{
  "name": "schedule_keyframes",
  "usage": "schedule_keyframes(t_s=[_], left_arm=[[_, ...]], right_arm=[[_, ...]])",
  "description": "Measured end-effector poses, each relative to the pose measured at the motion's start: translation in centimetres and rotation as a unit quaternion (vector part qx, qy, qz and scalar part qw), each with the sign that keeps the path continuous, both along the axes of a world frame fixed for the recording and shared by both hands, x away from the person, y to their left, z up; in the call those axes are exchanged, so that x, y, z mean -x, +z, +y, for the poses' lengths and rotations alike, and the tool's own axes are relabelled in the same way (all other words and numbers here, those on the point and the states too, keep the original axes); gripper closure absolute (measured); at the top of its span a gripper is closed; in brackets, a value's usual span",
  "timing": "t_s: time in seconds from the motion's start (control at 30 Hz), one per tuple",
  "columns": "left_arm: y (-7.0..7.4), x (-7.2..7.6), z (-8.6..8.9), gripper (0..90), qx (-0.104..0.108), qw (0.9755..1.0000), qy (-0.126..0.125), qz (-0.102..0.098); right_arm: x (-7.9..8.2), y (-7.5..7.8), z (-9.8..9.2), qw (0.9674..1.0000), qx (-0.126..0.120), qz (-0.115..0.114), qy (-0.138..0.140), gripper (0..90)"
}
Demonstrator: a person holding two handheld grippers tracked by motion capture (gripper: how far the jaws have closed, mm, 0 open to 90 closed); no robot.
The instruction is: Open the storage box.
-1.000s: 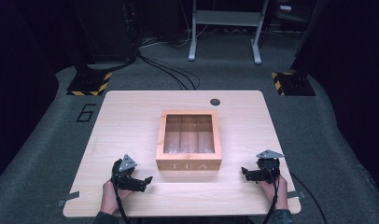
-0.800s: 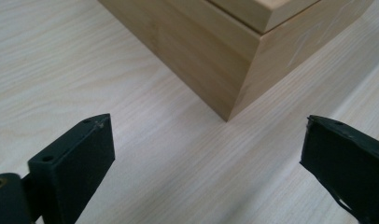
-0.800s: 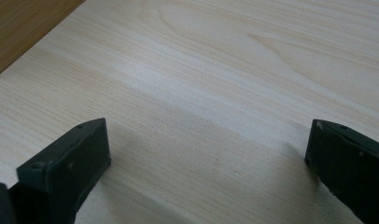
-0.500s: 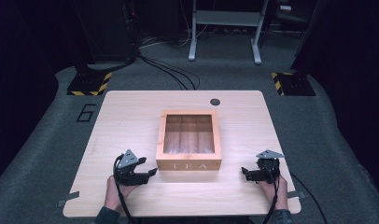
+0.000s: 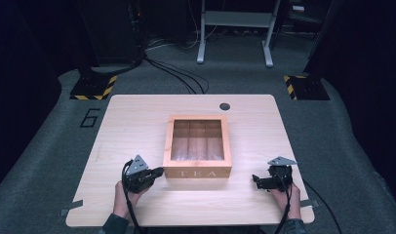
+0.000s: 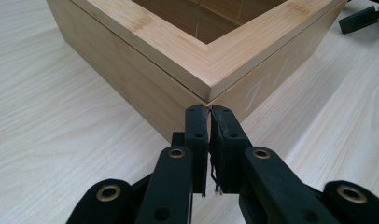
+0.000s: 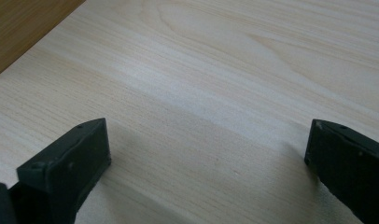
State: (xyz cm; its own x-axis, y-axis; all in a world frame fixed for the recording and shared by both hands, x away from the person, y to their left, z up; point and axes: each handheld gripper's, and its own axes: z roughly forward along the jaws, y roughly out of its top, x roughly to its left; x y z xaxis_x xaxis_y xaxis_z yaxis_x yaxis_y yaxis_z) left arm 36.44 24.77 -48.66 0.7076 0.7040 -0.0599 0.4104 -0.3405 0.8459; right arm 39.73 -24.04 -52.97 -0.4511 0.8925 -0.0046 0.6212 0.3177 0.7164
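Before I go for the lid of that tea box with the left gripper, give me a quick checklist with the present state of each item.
1. Left gripper shut: ok; its jaws have just been closing and meet with nothing between them.
2. Its tips sit at the near left corner of the square light bamboo box lettered TEA, level with the seam under the lid: ok.
3. Tips already touching the corner: cannot tell.
4. Glass-paned lid down flat: ok.
5. Right gripper open, over bare tabletop: ok.
6. Right gripper steadying the box: not ok; it stands apart, to the box's right.
7. Pale wooden table around the box free of clutter: ok.
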Motion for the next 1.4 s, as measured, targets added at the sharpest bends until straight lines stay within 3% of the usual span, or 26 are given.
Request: schedule_keyframes(t_s=[0.1, 0.23, 0.43, 0.73, 1.4], left_arm=[[-0.02, 0.04, 0.09, 86.6, 0.012, 0.9999, 0.001, 0.000], [0.08, 0.01, 0.07, 87.1, 0.008, 1.0000, -0.001, -0.001], [-0.08, -0.02, 0.18, 87.5, 0.020, 0.9998, -0.001, 0.000], [-0.47, -0.01, 0.47, 87.4, 0.046, 0.9990, 0.000, 0.001], [-0.20, -0.06, 0.42, 86.6, 0.059, 0.9981, -0.001, -0.021]], right_arm=[[0.00, 0.00, 0.00, 1.0000, 0.000, 0.000, 0.000, 0.0], [0.02, 0.00, 0.02, 1.0000, 0.000, 0.001, -0.001, 0.0], [0.02, 0.01, 0.01, 1.0000, -0.001, 0.001, -0.001, 0.0], [0.02, 0.01, 0.01, 1.0000, -0.001, 0.001, -0.001, 0.0], [0.02, 0.01, 0.00, 1.0000, 0.000, 0.001, -0.001, 0.0]])
